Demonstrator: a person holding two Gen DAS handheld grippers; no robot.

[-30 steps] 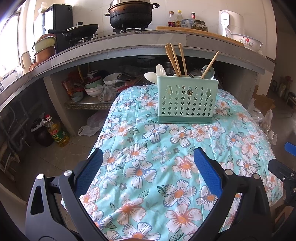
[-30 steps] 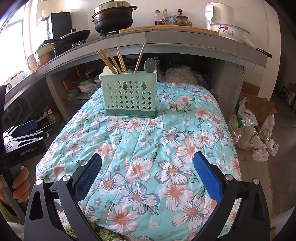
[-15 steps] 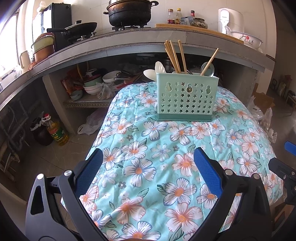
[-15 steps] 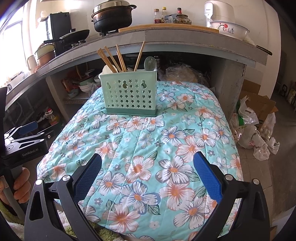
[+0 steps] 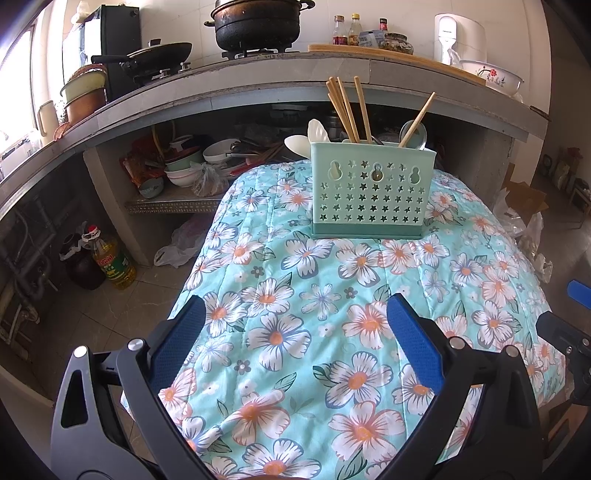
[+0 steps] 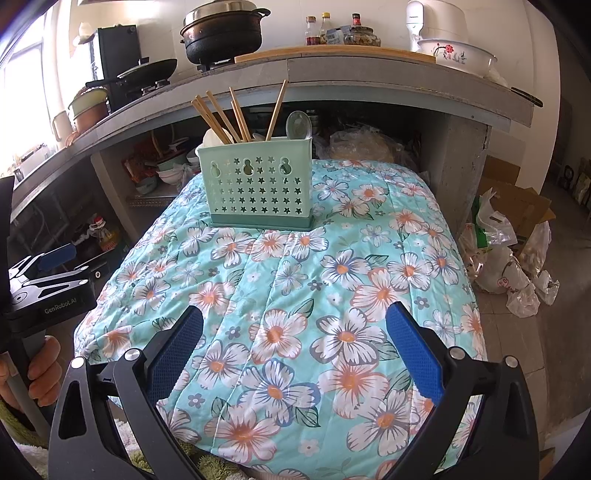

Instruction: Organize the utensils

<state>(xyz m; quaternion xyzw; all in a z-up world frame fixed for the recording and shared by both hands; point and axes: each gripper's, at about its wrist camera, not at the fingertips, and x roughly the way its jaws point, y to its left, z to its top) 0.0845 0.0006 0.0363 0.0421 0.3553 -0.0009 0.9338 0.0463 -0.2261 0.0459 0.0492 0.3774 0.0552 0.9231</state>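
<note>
A mint-green utensil holder (image 5: 369,192) (image 6: 258,188) with star-shaped holes stands at the far end of the floral-quilted table (image 5: 314,332) (image 6: 295,295). Wooden chopsticks (image 5: 347,109) (image 6: 221,118) and pale spoons (image 5: 317,131) (image 6: 300,124) stick up out of it. My left gripper (image 5: 295,314) hangs open over the near part of the quilt, well short of the holder, with nothing between its blue pads. My right gripper (image 6: 293,325) is also open and holds nothing. In the right wrist view the left gripper's body (image 6: 44,288) shows at the left, held by a hand (image 6: 40,369).
A concrete counter (image 5: 258,88) runs behind the table with a black pot (image 5: 258,22), a wok (image 5: 155,55) and bottles (image 5: 347,29). Bowls (image 5: 192,166) fill the shelf beneath. An oil bottle (image 5: 110,258) stands on the floor at left; plastic bags (image 6: 506,258) lie at right.
Both views have shifted slightly, the holder sitting a little higher in frame. Both grippers remain open and the holder has not moved on the quilt.
</note>
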